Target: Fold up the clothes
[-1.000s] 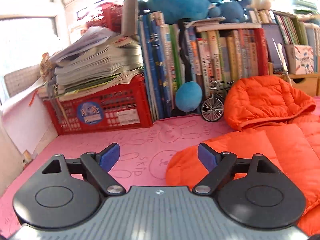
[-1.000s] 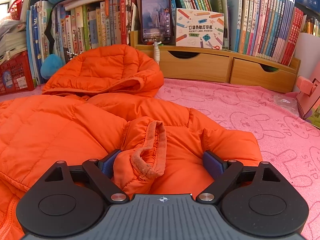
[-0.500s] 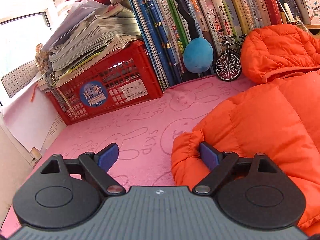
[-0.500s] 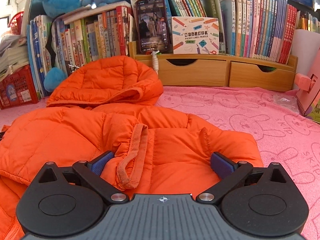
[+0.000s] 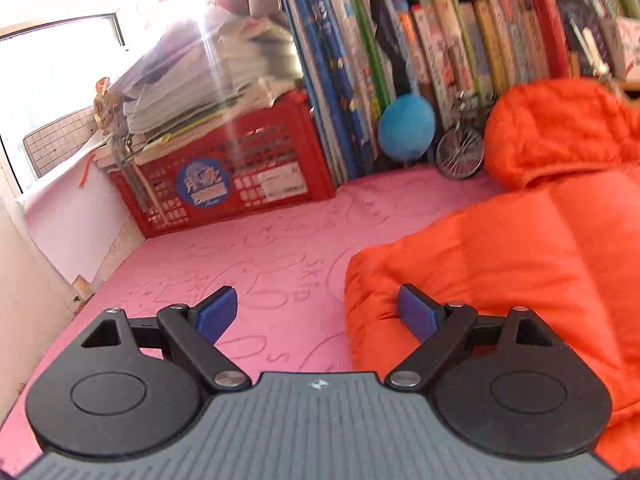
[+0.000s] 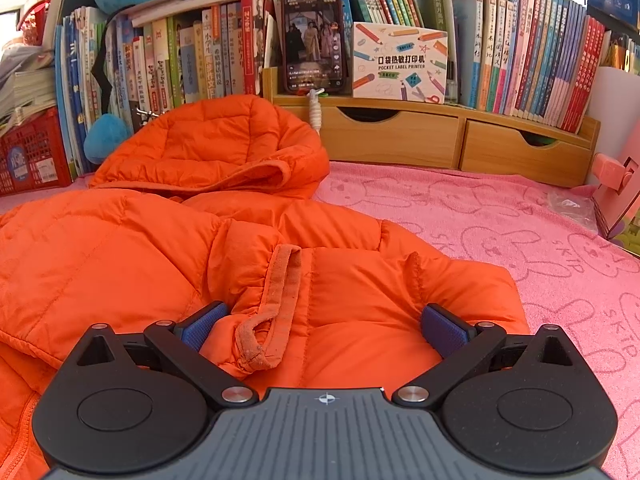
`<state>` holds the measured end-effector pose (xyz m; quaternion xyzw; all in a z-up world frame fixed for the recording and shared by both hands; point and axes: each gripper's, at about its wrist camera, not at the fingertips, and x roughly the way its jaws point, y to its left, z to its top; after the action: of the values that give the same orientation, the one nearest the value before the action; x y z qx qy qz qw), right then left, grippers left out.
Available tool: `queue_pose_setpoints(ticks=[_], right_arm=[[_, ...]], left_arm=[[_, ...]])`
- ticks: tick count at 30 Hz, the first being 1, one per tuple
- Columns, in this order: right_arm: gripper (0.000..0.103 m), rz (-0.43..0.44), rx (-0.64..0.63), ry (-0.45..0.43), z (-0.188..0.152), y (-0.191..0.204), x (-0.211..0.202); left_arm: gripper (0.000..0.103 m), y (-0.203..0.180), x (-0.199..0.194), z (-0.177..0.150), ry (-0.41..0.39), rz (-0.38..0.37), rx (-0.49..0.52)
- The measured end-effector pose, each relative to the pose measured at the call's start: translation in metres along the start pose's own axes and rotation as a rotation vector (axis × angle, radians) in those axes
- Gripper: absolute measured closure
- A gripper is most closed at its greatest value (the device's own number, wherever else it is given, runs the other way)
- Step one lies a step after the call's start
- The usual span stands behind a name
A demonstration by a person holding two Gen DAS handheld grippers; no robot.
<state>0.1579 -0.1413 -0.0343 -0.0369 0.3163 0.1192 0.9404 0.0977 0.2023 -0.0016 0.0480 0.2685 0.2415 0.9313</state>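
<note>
Quilted orange jacket (image 6: 132,256) of smooth, slightly shiny synthetic cloth, its cuff (image 6: 276,304) matt and pilled. Pink terry towel (image 6: 480,216), nubby, embossed with rabbits. Matt pale wooden drawers (image 6: 460,140). Glossy red plastic crate (image 5: 240,172). Matt black plastic grippers.

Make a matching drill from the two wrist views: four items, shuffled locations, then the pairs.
Items:
1. phone
2. red crate
3. miniature bicycle
4. jacket cuff

Locations:
A. between the open right claw fingers
B. under a paper stack
C. propped on the wooden drawer unit
D. beside the orange jacket hood, against the books

Pairs: 1-C, 2-B, 3-D, 4-A
</note>
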Motion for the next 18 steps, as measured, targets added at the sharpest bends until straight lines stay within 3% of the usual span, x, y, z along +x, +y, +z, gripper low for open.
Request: queue_pose_setpoints(ticks=[3, 5, 6, 10, 14, 18], right_arm=[[0.0, 0.002, -0.001, -0.001, 0.0, 0.0, 0.0], [0.0, 0.002, -0.001, 0.0, -0.001, 0.0, 0.0], [0.0, 0.002, 0.0, 0.001, -0.001, 0.0, 0.0], [0.0, 0.004, 0.003, 0.002, -0.001, 0.0, 0.001], [0.0, 0.006, 0.007, 0.0, -0.001, -0.001, 0.001], [0.0, 0.009, 0.01, -0.001, -0.001, -0.002, 0.001]], left_arm=[[0.008, -0.001, 0.008, -0.004, 0.036, 0.05, 0.024], [0.016, -0.002, 0.014, -0.006, 0.059, 0.083, 0.04], [0.017, -0.004, 0.004, -0.002, 0.029, 0.09, 0.043], [0.017, -0.026, -0.041, 0.021, -0.093, -0.098, 0.011], [0.013, -0.076, -0.059, 0.038, -0.107, -0.264, 0.012], [0.013, -0.121, -0.046, 0.029, -0.044, -0.309, 0.032]])
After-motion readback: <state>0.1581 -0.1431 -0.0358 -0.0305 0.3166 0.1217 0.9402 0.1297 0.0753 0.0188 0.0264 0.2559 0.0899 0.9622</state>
